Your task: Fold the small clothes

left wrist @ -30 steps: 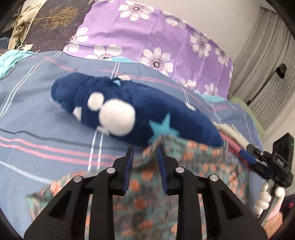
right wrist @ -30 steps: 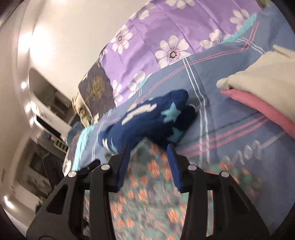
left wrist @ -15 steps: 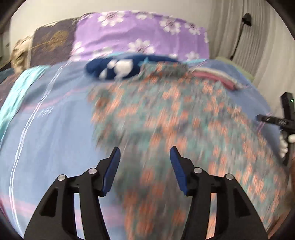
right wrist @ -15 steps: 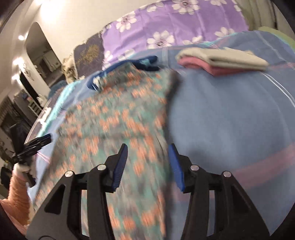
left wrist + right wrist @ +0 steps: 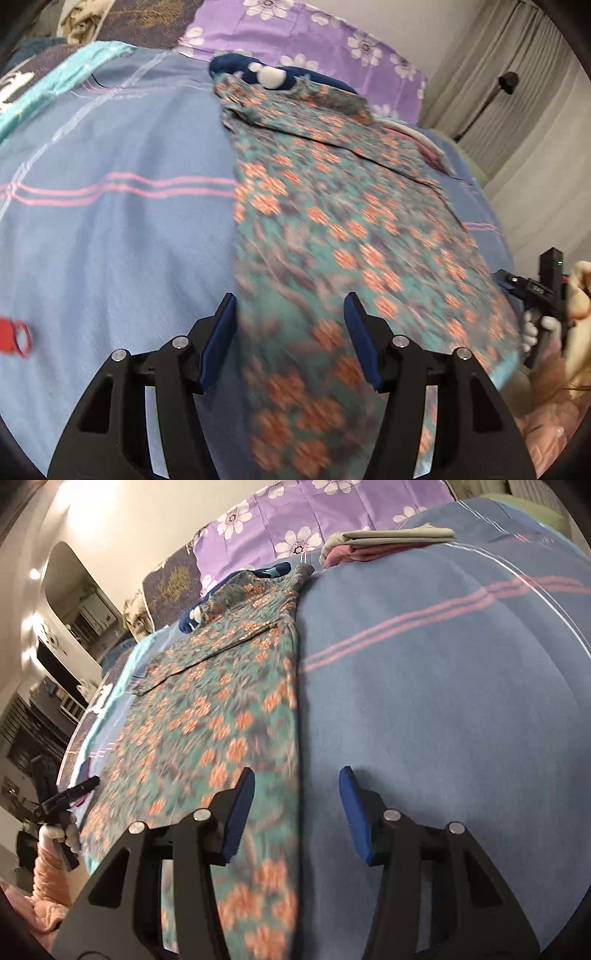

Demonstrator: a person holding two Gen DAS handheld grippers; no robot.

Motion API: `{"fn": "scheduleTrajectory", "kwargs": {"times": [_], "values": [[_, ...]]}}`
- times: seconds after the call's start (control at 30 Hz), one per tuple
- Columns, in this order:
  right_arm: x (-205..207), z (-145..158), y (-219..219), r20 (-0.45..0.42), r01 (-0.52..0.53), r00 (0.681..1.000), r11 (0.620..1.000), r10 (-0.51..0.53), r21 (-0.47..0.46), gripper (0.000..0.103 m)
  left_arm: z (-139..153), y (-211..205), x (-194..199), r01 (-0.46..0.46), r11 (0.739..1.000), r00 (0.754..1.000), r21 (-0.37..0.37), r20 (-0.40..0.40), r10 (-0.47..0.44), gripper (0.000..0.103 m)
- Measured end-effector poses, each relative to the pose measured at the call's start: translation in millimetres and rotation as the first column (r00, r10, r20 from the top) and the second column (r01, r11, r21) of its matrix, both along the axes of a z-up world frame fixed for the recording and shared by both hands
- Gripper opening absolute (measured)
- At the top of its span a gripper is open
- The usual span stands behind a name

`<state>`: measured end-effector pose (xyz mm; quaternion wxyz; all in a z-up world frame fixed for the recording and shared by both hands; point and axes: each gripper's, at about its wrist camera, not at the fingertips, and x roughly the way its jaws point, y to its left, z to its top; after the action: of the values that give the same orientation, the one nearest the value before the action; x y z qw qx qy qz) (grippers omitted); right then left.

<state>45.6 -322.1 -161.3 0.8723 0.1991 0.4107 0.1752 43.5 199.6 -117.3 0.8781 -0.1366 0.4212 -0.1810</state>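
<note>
A teal garment with orange flowers [image 5: 332, 229] lies spread lengthwise on the blue striped bedsheet [image 5: 110, 240], its far end against a navy plush toy [image 5: 266, 74]. My left gripper [image 5: 288, 332] hovers open over the garment's near left edge, pads apart and not pressing on the cloth. My right gripper [image 5: 297, 805] is open over the near right edge of the garment [image 5: 207, 720], one finger above cloth, the other above bare sheet. Each gripper also shows in the other's view: the right gripper [image 5: 532, 291] and the left gripper [image 5: 66, 794], both in gloved hands.
A purple flowered pillow [image 5: 314, 33] lies behind the toy. A folded beige and pink pile [image 5: 388, 539] sits at the far right of the bed. A small red object [image 5: 14, 339] lies on the sheet at the left. Grey curtains [image 5: 535, 110] hang to the right.
Both grippers have drawn back from the plush toy toward the bed's near edge. The garment, bunched before, now lies stretched out flat. The left jaws stand much wider than a second ago.
</note>
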Motion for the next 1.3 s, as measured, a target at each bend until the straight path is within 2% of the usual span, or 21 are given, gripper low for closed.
{"fn": "scheduleTrajectory", "kwargs": {"times": [0.07,0.13,0.23,0.37,0.47,0.53,0.6,0.67,0.73,0.8,0.93,1.07,1.1,1.17,1.2,1.23,1.3], "values": [[-14,0,-4,-0.001,-0.014,1.0,1.0,0.014,0.014,0.048,0,-4,-11,0.02,1.0,1.0,-0.021,-0.005,-0.02,0.057],[-26,-2,-7,-0.006,-0.029,1.0,0.999,0.029,0.033,0.049,-1,-2,-18,0.025,0.999,1.0,-0.046,-0.017,-0.026,0.045],[-40,-4,-13,-0.022,-0.047,0.999,0.994,0.049,0.102,0.049,-4,4,-28,0.017,0.995,0.998,-0.101,-0.051,-0.022,0.033],[-52,-8,-17,-0.059,-0.066,0.995,0.979,0.079,0.195,0.05,-8,8,-38,0.013,0.99,0.996,-0.143,-0.085,-0.025,0.032],[-53,-8,-13,-0.064,-0.092,0.992,0.976,0.106,0.196,0.052,-10,5,-34,0.019,0.989,0.995,-0.145,-0.091,-0.032,0.035],[-46,-8,-7,-0.062,-0.12,0.989,0.974,0.134,0.193,0.056,-12,2,-26,0.041,0.98,0.995,-0.195,-0.077,-0.057,0.047],[-34,-9,2,-0.04,-0.169,0.983,0.968,0.179,0.184,0.058,-14,-2,-19,0.056,0.979,0.996,-0.198,-0.063,-0.07,0.047],[-27,-10,5,-0.043,-0.176,0.981,0.966,0.187,0.189,0.057,-14,-3,-16,0.061,0.979,0.996,-0.196,-0.057,-0.073,0.047],[-28,-7,2,-0.073,-0.163,0.981,0.963,0.182,0.213,0.056,-14,0,-20,0.042,0.982,0.996,-0.182,-0.074,-0.056,0.032],[-36,-6,-1,-0.082,-0.176,0.977,0.963,0.196,0.205,0.055,-15,5,-29,0.04,0.981,0.995,-0.191,-0.08,-0.056,0.028],[-42,-7,-4,-0.09,-0.177,0.976,0.961,0.2,0.211,0.053,-23,11,-32,0.025,0.967,0.996,-0.253,-0.078,-0.046,0.024],[-25,-12,2,-0.087,-0.185,0.972,0.943,0.216,0.277,0.053,-22,-1,-20,0.056,0.969,0.995,-0.241,-0.067,-0.074,0.024],[-20,-13,5,-0.083,-0.193,0.971,0.937,0.226,0.289,0.052,-22,-2,-19,0.065,0.968,0.994,-0.243,-0.066,-0.083,0.024],[-12,-16,7,-0.1,-0.176,0.972,0.937,0.214,0.302,0.037,-23,-3,-17,0.072,0.965,0.994,-0.251,-0.067,-0.092,0.024],[-13,-18,4,-0.116,-0.161,0.972,0.937,0.205,0.31,0.017,-23,-3,-18,0.068,0.964,0.994,-0.257,-0.069,-0.089,0.024],[-11,-23,1,-0.141,-0.139,0.97,0.93,0.197,0.34,0.005,-23,-2,-20,0.066,0.964,0.994,-0.257,-0.069,-0.086,0.018],[-12,-26,-5,-0.142,-0.11,0.974,0.916,0.177,0.387,0.004,-23,-1,-23,0.052,0.967,0.995,-0.249,-0.074,-0.072,0.005]]}}
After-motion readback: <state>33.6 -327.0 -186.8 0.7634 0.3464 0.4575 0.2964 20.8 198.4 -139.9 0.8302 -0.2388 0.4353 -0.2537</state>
